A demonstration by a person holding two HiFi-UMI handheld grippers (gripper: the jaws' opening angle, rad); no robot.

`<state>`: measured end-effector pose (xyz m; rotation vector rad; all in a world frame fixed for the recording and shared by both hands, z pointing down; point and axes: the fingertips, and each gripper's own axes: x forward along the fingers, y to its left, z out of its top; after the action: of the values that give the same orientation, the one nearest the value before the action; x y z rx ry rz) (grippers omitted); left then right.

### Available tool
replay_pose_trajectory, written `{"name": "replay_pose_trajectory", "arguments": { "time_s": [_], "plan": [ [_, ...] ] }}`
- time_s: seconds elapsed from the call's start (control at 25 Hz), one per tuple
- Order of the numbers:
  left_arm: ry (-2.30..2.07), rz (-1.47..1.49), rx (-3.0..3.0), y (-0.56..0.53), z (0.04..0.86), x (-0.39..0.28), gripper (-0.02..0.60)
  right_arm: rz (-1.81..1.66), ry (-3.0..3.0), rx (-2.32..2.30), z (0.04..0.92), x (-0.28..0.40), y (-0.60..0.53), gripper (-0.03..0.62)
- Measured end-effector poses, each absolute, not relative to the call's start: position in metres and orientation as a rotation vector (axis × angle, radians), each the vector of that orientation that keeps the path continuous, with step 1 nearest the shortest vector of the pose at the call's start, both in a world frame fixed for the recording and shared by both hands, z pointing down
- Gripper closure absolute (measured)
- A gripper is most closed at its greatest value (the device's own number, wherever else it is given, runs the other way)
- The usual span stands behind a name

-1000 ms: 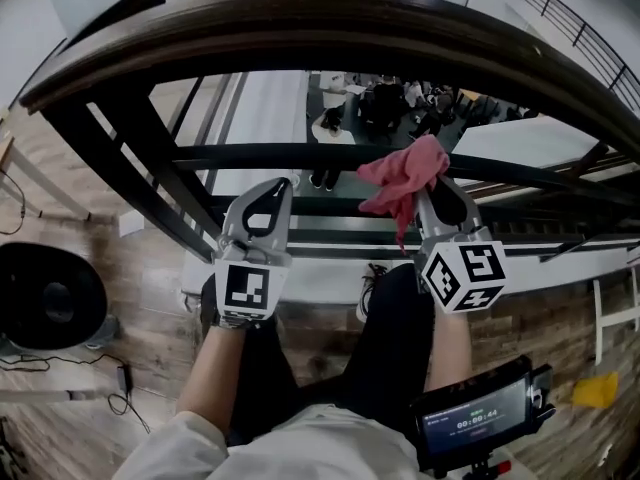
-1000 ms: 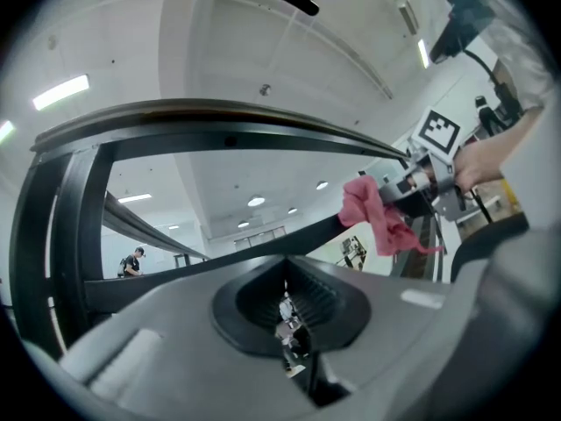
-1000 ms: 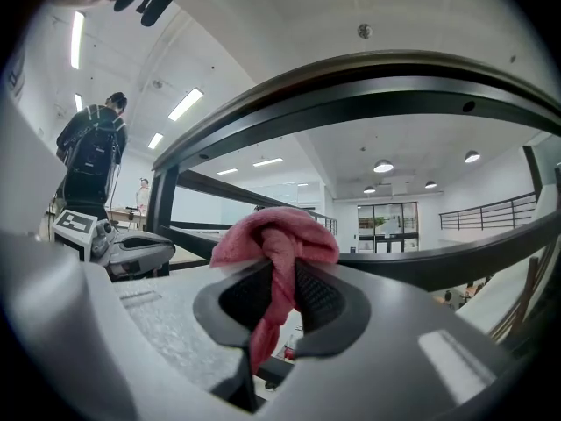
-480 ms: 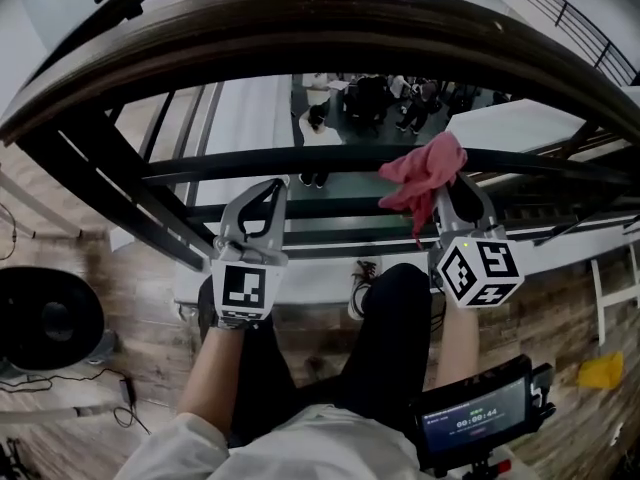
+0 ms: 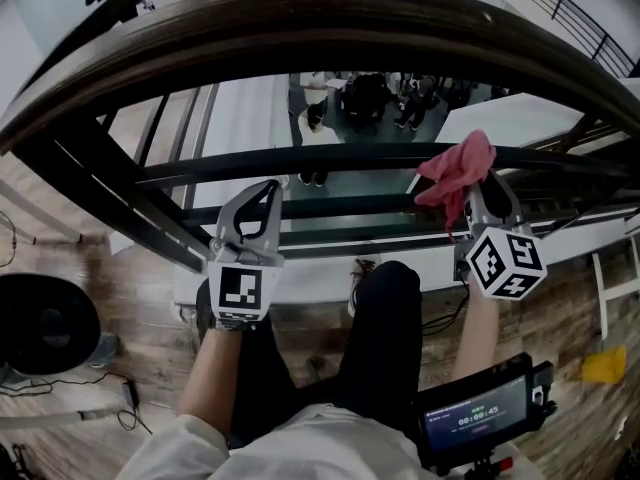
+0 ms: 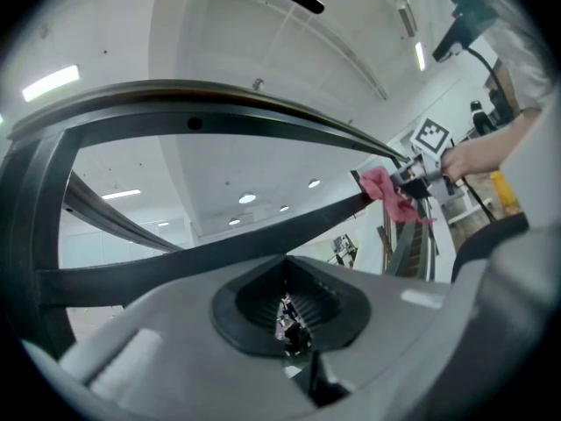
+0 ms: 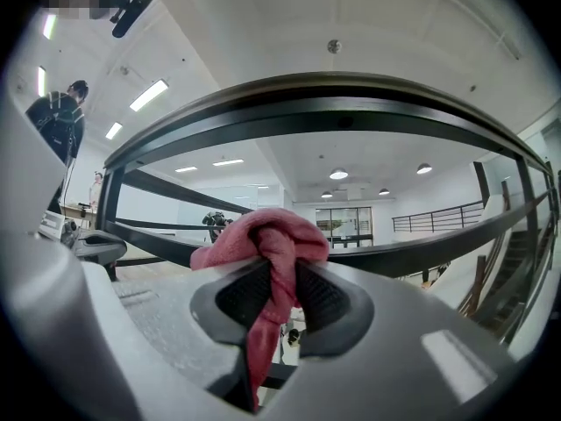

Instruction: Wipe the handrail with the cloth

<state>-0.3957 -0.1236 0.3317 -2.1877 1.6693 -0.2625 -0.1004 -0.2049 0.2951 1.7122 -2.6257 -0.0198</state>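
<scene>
A dark, curved wooden handrail [image 5: 330, 18] arches across the top of the head view, and shows overhead in the left gripper view [image 6: 219, 99] and the right gripper view [image 7: 333, 95]. My right gripper [image 5: 476, 180] is shut on a pink cloth [image 5: 455, 173], held below the handrail at the height of a black middle rail [image 5: 330, 158] and apart from the handrail. The cloth [image 7: 263, 235] bunches over the right gripper [image 7: 279, 274] and hangs down between its jaws. My left gripper [image 5: 267, 188] is shut and holds nothing, left of centre. From the left gripper [image 6: 287, 310], the cloth [image 6: 386, 193] appears far right.
Black railing bars and a slanted post [image 5: 110, 183] stand in front of me. Beyond them, people [image 5: 370, 98] stand on a lower floor. A round black object [image 5: 45, 323] with cables lies on the wood floor at left, a yellow object [image 5: 605, 365] at right. A screen device [image 5: 480, 418] sits low right.
My right gripper has carried the cloth to the right and slightly upward along the railing. The left gripper has stayed nearly in place.
</scene>
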Motion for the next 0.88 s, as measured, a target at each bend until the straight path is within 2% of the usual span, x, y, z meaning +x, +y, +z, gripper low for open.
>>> {"name": "replay_pose_trajectory", "arguments": {
  "time_s": [0.88],
  "plan": [
    [1.676, -0.277, -2.192, -0.123, 0.332, -0.397, 0.575, -0.041, -2.314, 2.077, 0.289, 0.033, -0.236, 0.522]
  ]
}}
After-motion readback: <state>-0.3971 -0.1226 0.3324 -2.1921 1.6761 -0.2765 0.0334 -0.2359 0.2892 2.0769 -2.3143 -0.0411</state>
